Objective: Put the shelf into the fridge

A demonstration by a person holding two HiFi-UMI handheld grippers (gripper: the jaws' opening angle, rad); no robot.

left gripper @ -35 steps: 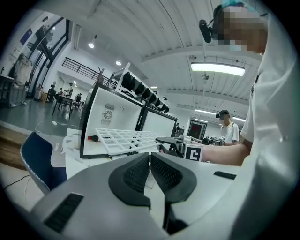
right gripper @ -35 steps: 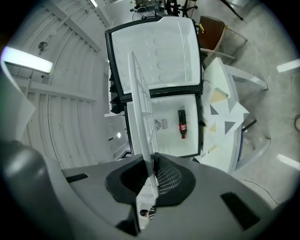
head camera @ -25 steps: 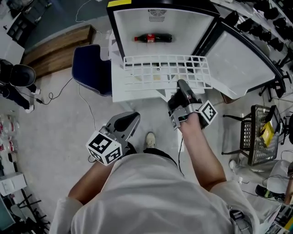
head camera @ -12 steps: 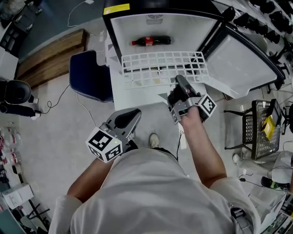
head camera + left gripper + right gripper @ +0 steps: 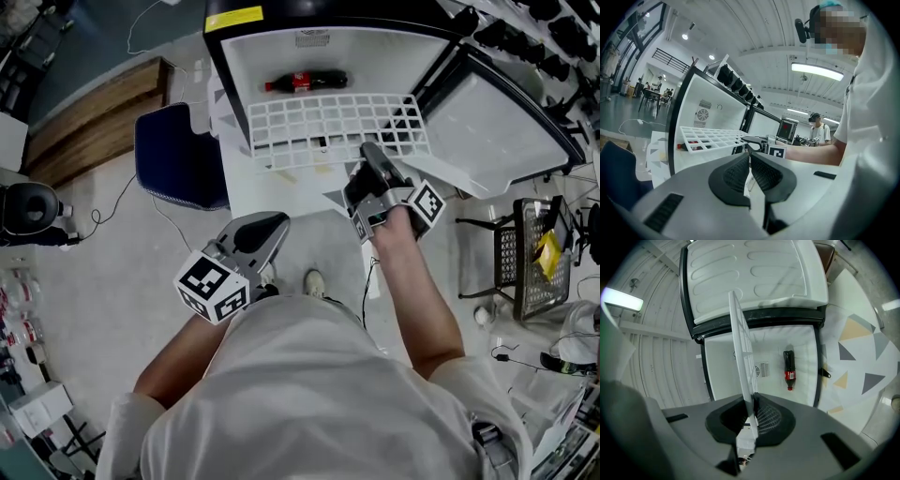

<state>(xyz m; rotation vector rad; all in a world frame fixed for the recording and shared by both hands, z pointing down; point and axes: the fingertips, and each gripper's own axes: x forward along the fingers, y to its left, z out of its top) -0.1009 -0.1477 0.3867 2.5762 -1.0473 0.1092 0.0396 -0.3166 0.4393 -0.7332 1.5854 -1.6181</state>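
The white wire-grid shelf [image 5: 319, 127], clamped at 6 o'clock by the right gripper [image 5: 371, 155], is being edged deeper into the open black fridge [image 5: 394, 61]; the left gripper [image 5: 272, 225] is being held closed, empty.

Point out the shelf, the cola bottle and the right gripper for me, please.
shelf [image 5: 319, 122], head view, middle of its white grid.
cola bottle [image 5: 307, 82], head view, on its red label.
right gripper [image 5: 369, 152], head view, between its fingertips at the shelf's front edge.
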